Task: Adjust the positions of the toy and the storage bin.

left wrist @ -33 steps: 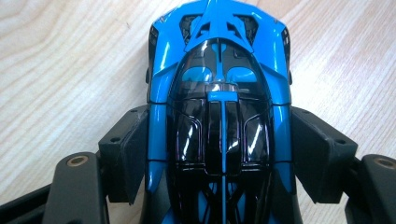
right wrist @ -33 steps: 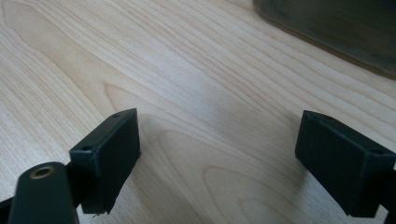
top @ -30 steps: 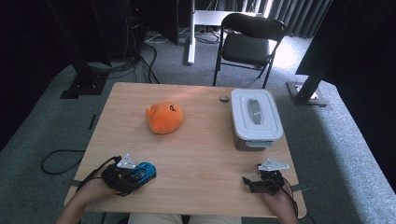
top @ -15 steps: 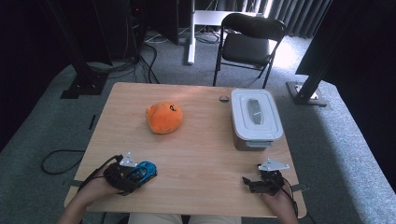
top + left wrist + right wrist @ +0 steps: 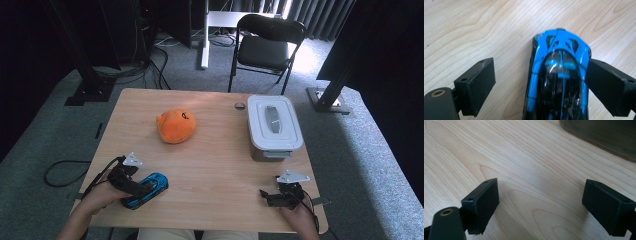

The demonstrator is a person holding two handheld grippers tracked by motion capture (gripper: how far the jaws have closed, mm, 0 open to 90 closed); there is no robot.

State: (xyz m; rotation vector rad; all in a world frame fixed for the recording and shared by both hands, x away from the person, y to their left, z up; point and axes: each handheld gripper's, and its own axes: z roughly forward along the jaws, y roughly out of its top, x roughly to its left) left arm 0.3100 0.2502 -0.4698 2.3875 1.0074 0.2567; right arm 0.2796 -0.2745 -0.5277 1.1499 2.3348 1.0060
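The glossy blue-and-black toy sports car [image 5: 560, 82] lies on the pale wooden tabletop [image 5: 220, 165] near its front left corner, between the jaws of the left gripper [image 5: 541, 85]. Those jaws have just been opening: the left pad stands well clear of the car with bare wood between, while the right pad sits against or just beside the car's flank, so the car is released rather than clamped. From above, the left gripper [image 5: 131, 183] lies partly over the car [image 5: 150, 184].

The likely trouble lies in drawing the gripper away. The near pad could catch the car's side and drag or spin it, and, if its wheels turn freely, it would probably roll toward the front edge, which is close. A slanted pull or a premature close would cause just that.

The car is smooth, shiny and low, with a dark canopy and blue ribs over its tail. It looks hard and slippery, so pads would hold best flat on its sides.

The right gripper [image 5: 544, 207], near the front right corner, has its jaws spread wide over bare wood, grasping nothing.
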